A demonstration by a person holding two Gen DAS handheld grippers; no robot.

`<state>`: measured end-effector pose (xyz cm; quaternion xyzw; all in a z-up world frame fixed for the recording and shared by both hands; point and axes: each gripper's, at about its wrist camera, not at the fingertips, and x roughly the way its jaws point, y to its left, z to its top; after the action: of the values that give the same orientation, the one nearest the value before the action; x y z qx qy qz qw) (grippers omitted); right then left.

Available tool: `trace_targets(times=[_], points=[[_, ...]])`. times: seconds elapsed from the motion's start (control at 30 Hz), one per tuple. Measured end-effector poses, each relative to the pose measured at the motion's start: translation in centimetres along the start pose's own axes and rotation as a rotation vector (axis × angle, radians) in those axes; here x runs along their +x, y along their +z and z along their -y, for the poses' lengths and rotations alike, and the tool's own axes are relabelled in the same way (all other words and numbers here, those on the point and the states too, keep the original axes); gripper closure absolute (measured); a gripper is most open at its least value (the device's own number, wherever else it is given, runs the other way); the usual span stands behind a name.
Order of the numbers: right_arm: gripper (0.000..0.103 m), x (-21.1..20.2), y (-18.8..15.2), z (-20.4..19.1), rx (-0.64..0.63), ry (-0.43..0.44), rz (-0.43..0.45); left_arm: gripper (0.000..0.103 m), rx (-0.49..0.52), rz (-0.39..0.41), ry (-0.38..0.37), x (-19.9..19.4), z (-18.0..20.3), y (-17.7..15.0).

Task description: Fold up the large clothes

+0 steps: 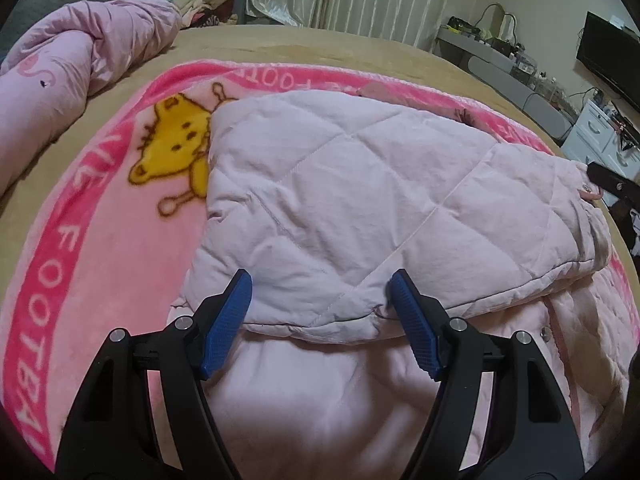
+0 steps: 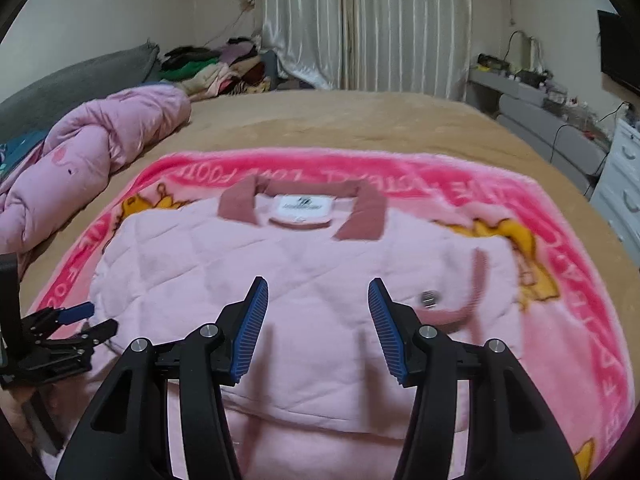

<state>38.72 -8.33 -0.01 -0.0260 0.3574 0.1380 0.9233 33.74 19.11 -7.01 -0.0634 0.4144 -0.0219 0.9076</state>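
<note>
A pale pink quilted jacket [image 1: 360, 192] lies on a pink cartoon blanket [image 1: 100, 220] on the bed. One side is folded over its body. In the right wrist view the jacket [image 2: 304, 280] shows a darker pink collar [image 2: 300, 204] at its far end and a metal snap [image 2: 430, 299]. My left gripper [image 1: 320, 300] is open, its blue pads either side of the folded edge, close above the cloth. My right gripper [image 2: 318, 308] is open and empty above the jacket's middle. The left gripper also shows in the right wrist view [image 2: 86, 318], at the jacket's left edge.
A rolled pink duvet [image 1: 68, 68] lies at the bed's left side. A tan bedsheet [image 2: 360, 124] covers the bed. A pile of clothes [image 2: 216, 68] sits at the far corner by the curtains [image 2: 360, 20]. A grey desk [image 1: 500, 68], a television [image 1: 612, 64] and white drawers [image 2: 624, 184] stand at the right.
</note>
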Motion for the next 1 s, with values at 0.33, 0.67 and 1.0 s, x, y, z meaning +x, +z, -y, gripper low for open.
trace_targets(times=[0.33, 0.67, 1.0], points=[[0.043, 6.0, -2.4, -0.7, 0.009, -0.019, -0.187, 0.039, 0.006, -0.008, 0.003, 0.1, 0.2, -0.1], [0.042, 6.9, -3.5, -0.5, 0.05, -0.033, -0.175, 0.039, -0.01, -0.01, -0.016, 0.1, 0.2, -0.1], [0.028, 2.4, -3.9, -0.2, 0.086, 0.01, -0.095, 0.035, -0.009, -0.03, -0.014, -1.0, 0.2, 0.5]])
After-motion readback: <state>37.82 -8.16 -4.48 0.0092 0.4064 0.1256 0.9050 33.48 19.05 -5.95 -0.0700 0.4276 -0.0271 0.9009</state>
